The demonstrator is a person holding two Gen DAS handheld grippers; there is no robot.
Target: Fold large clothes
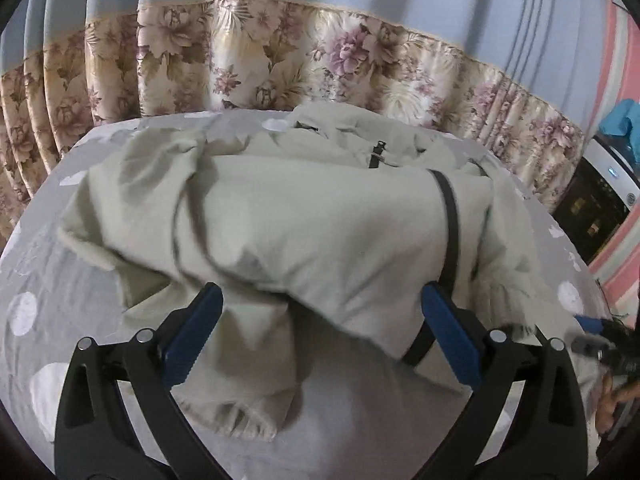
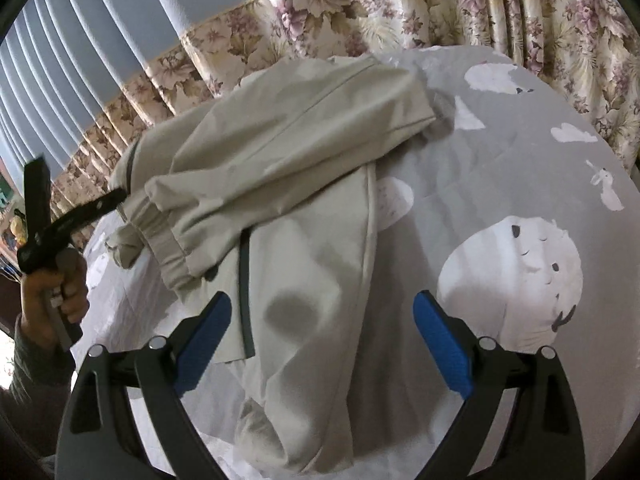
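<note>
While the beige jacket (image 1: pixel 280 216) lies heaped on the grey bedsheet (image 1: pixel 52 280) with white animal prints, my left gripper (image 1: pixel 320 300) hangs over its near edge with the jaws spread wide, holding nothing. In the left wrist view the folded bulk of the garment fills the field from 9 to 3 o'clock, and one hanging fold drops between my two blue finger pads (image 1: pixel 192 332) toward 6 o'clock; the left pad appears to touch the cloth, though I cannot tell whether the right one does. A black zipper band (image 1: pixel 450 216) runs down the jacket at about 2 o'clock, just above the right pad.

My right gripper (image 2: pixel 322 312) likewise stands with its jaws apart and empty. In the right wrist view the jacket (image 2: pixel 280 168) stretches from 12 o'clock down to 6 o'clock, its lower panel passing between the pads, nearer the left pad. A sleeve with an elastic cuff (image 2: pixel 168 240) lies crosswise over the body, ending at 9 o'clock. My left hand (image 2: pixel 56 284) grips the other tool at 9 o'clock. A floral curtain (image 2: pixel 400 8) hangs beyond the bed at 12 o'clock.
</note>
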